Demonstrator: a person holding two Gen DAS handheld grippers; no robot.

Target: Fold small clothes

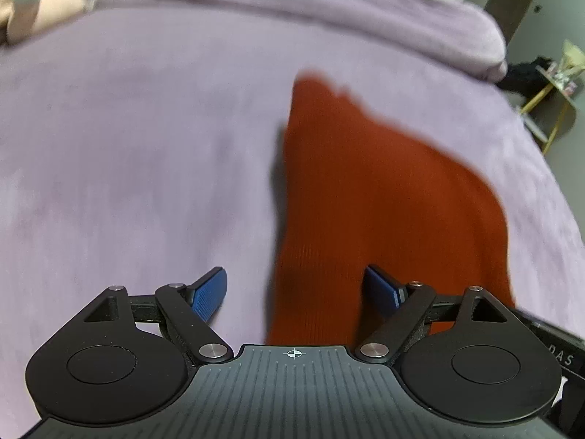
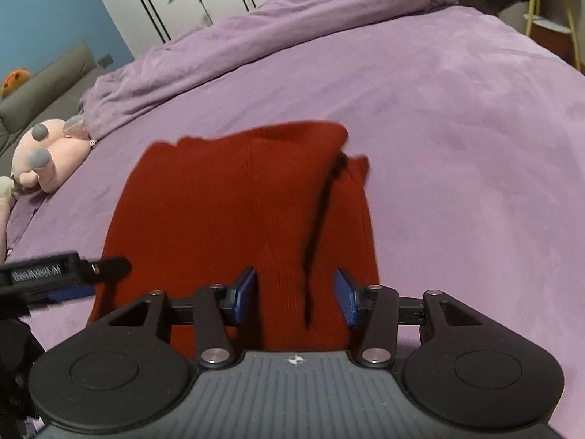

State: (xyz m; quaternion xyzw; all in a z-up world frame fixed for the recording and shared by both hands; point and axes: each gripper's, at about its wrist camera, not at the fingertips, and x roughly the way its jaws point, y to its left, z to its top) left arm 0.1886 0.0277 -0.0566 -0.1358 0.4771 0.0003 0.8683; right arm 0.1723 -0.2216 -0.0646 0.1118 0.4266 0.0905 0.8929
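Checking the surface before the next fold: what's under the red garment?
The red garment lies on the purple bedspread, one flap folded over itself. Anything directly beneath the cloth is covered and cannot be seen.

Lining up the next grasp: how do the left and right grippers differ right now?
The left gripper is spread wider than the right gripper. The left straddles the red knit garment's left edge, one finger over the purple bedspread; the right sits fully over the garment, around a raised fold. Both are open, gripping nothing.
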